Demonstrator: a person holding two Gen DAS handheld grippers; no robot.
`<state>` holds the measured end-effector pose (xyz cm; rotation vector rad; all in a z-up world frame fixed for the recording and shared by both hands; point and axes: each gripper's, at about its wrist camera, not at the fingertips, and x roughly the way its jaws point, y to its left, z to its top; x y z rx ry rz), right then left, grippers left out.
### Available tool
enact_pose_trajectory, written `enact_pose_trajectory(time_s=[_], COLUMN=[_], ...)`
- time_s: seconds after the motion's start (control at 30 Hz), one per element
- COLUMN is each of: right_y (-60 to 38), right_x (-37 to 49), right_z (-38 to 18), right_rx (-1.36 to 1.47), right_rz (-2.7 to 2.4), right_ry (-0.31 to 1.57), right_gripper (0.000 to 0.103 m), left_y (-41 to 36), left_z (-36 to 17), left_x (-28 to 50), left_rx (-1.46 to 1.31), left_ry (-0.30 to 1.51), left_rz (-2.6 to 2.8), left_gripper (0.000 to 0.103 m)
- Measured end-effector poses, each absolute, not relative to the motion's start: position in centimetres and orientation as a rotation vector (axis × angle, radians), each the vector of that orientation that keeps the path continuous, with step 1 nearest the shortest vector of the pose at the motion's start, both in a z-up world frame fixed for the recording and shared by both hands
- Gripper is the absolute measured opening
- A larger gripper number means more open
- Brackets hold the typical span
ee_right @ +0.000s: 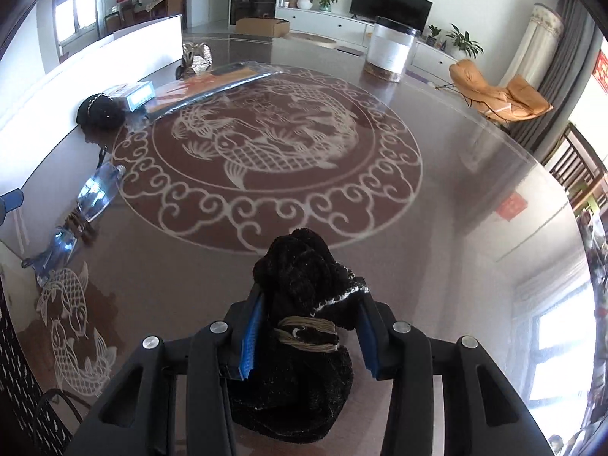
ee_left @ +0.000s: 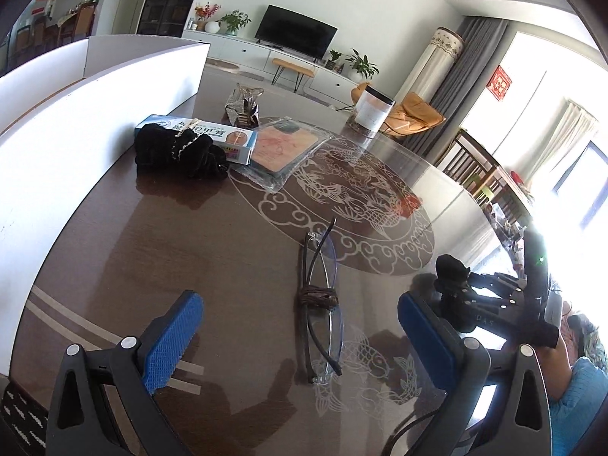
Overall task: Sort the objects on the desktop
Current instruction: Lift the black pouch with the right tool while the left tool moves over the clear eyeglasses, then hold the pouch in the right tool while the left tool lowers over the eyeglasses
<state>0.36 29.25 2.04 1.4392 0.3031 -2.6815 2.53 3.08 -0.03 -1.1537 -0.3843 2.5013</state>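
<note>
Pinched between the right gripper [ee_right: 307, 326]'s jaws above the counter [ee_right: 437, 228], the limp black velvet pouch [ee_right: 304, 285] could sag free, while the left gripper [ee_left: 300, 338]'s spread jaws might knock the folded glasses [ee_left: 321, 300].

A home's living room. At twelve o'clock in the left wrist view a flat TV [ee_left: 295, 36] stands on a long white cabinet [ee_left: 266, 51] with potted plants [ee_left: 235, 21] and a vase of flowers [ee_left: 205, 13]. At two o'clock sit an orange lounge chair [ee_left: 414, 112], grey curtains [ee_left: 467, 79] and a bright window [ee_left: 532, 87]. Nearest is a dark round table [ee_left: 190, 235] with an etched fish pattern, and wooden dining chairs [ee_left: 475, 167] at three o'clock.
</note>
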Motion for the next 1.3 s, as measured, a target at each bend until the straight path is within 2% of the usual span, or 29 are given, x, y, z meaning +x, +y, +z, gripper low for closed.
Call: enact_pose_trajectory(time_s=[0.1,0.37,0.67,0.77,1.0,1.17,1.3], right_y=[30.3,29.7,30.3,30.5,30.5,31.0,31.0], right_x=[0.9,1.2,1.0,0.9,0.8,0.6,0.6], right_z=[1.8,1.4,1.2,1.2,1.1,1.0,1.0], right_rx=[1.397,1.306,1.311,1.321,1.333,1.357,1.357], right_rz=[-2.699,-2.702,-2.718,-2.73,-2.742,-2.751,-2.752], right_ry=[0.226,0.167,0.126,0.122,0.116,0.089,0.094], right_gripper=[0.044,0.045,0.05,0.057,0.062,0.076,0.077], left_y=[3.2,3.1,5.2,5.5,5.2,4.9,5.1], left_z=[-0.1,-0.8,-0.7,-0.6,-0.7,-0.7,-0.7], left_x=[2.6,2.2,2.6,2.7,2.6,2.5,2.5], left_rx=[-1.159,-1.22,-1.201,-1.198,-1.209,-1.211,-1.215], left_ry=[-0.368,-0.361,-0.226,-0.201,-0.223,-0.241,-0.23], left_rz=[2.51,2.526,2.518,2.517,2.521,2.523,2.523], left_gripper=[0.103,0.103,0.103,0.103,0.103,0.103,0.103])
